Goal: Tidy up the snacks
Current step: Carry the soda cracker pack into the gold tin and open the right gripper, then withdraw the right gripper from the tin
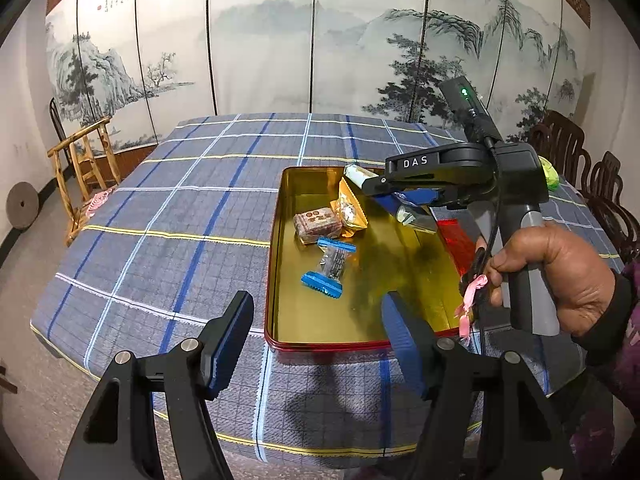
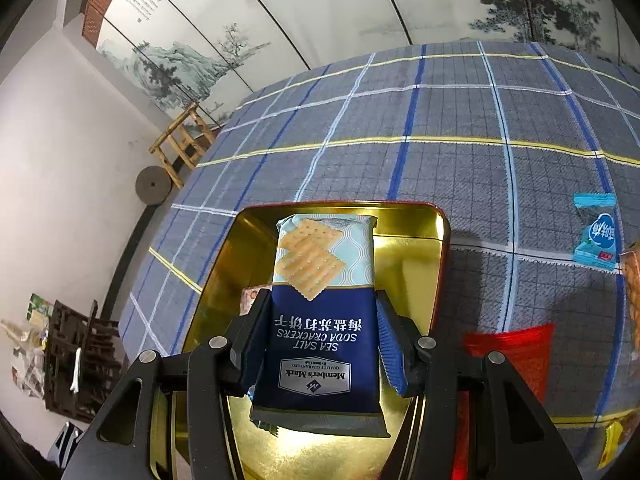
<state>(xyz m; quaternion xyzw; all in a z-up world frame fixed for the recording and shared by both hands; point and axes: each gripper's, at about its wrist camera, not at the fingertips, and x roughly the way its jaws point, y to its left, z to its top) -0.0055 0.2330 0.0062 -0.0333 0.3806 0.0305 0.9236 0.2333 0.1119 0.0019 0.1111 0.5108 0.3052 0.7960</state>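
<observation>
A red tin with a gold inside [image 1: 280, 280] sits on the checked tablecloth; it also shows in the right wrist view [image 2: 436, 240]. In it lie a brown brick-shaped snack [image 1: 317, 224], a yellow packet [image 1: 350, 210] and a blue-ended candy [image 1: 330, 266]. My right gripper [image 2: 320, 336] is shut on a blue pack of sea salt soda crackers [image 2: 324, 300] and holds it over the tin; it shows from the side in the left wrist view [image 1: 380, 186]. My left gripper [image 1: 316, 344] is open and empty above the tin's near edge.
A light blue snack packet [image 2: 596, 232], a red wrapper [image 2: 516, 352] and a yellow packet [image 2: 610, 440] lie on the cloth right of the tin. A green item [image 1: 550, 174] lies at the far right. Wooden chairs [image 1: 592, 176] stand beside the table, a wooden rack [image 1: 84, 172] at the left.
</observation>
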